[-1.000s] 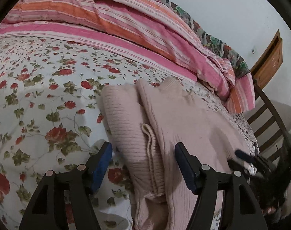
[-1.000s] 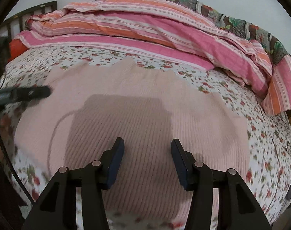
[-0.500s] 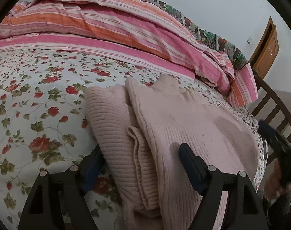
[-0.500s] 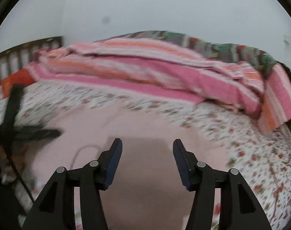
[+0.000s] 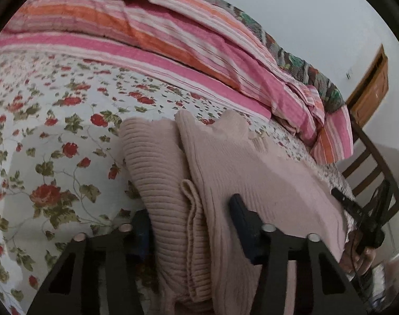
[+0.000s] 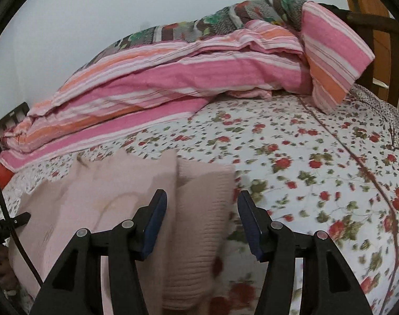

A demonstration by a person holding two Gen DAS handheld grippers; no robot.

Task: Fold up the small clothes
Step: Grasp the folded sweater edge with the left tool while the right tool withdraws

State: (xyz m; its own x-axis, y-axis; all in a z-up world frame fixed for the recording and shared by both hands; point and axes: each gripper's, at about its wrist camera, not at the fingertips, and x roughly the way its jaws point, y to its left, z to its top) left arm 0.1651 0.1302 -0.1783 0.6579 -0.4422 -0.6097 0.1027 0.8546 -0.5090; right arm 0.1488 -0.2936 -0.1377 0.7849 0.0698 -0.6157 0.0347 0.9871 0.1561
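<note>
Left wrist view
Left tongs (image 5: 190, 225): we see them at 6 o'clock, pointing down at the bed; the jaws are closing, with a folded ridge of knit between them. We cannot tell whether the pads press it yet.
Pink ribbed sweater (image 5: 225, 168): it lies on the bed from the centre toward 4 o'clock, a folded layer stacked along its left edge, a ribbed cuff or hem at about 6 o'clock just above the tongs.
Floral bedsheet (image 5: 49, 141): white with red roses, it fills the frame from 7 to 10 o'clock.
Striped blanket (image 5: 173, 42): pink, orange and white, bunched along the far side from 11 to 2 o'clock, well apart from the sweater.
Wooden chair (image 5: 367, 157): dark slats at 3 o'clock, beyond the bed's edge.
Right tongs, seen from here (image 5: 357, 215): a dark blurred shape at 4 o'clock, past the sweater's right edge.

Right wrist view
Right tongs (image 6: 202, 220): at 6 o'clock, jaws spread and pinching nothing; the sweater's folded edge lies below and between them, untouched as far as we can see.
Sweater (image 6: 99, 199): it sits from 7 to 6 o'clock on the bed, the ribbed folded strip running down the middle of the gap.
Bedsheet (image 6: 317, 162): bare from 2 to 5 o'clock.
Blanket (image 6: 199, 68): heaped from 9 to 1 o'clock, with a darker patterned cover (image 6: 225, 18) behind it.
Left tongs, seen from here (image 6: 13, 223): a black tip at 8 o'clock, at the sweater's left edge.
</note>
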